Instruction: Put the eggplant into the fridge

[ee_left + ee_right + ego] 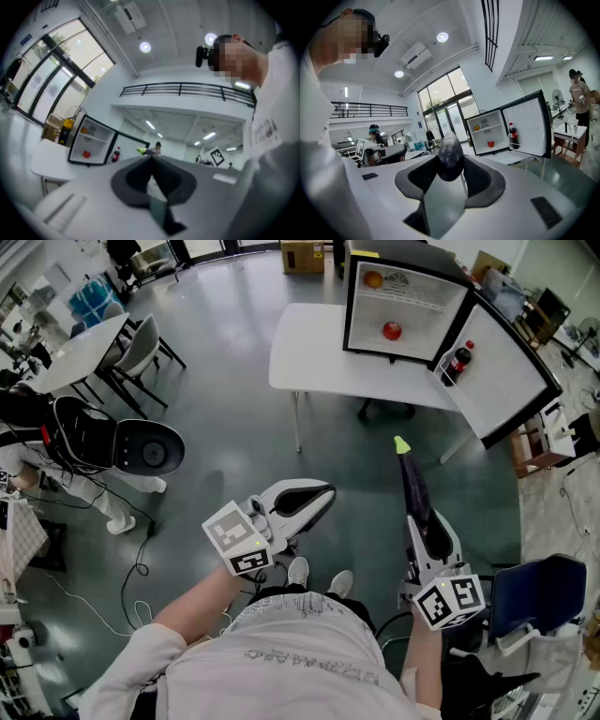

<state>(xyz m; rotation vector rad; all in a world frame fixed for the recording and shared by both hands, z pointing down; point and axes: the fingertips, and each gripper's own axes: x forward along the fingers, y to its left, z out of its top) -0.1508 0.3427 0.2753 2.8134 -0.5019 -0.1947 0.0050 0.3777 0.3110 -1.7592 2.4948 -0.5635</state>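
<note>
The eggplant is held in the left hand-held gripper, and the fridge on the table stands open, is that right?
No, the right hand-held gripper holds the eggplant, as the head view shows. The fridge on the table does stand open.

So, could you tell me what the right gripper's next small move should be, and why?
Probably advance toward the fridge: the right gripper clamps the eggplant, the fridge stands open on the table ahead, and a stretch of floor lies between them.

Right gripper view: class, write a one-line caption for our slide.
Right gripper holds a dark purple eggplant, facing the open black-framed white fridge.
</note>
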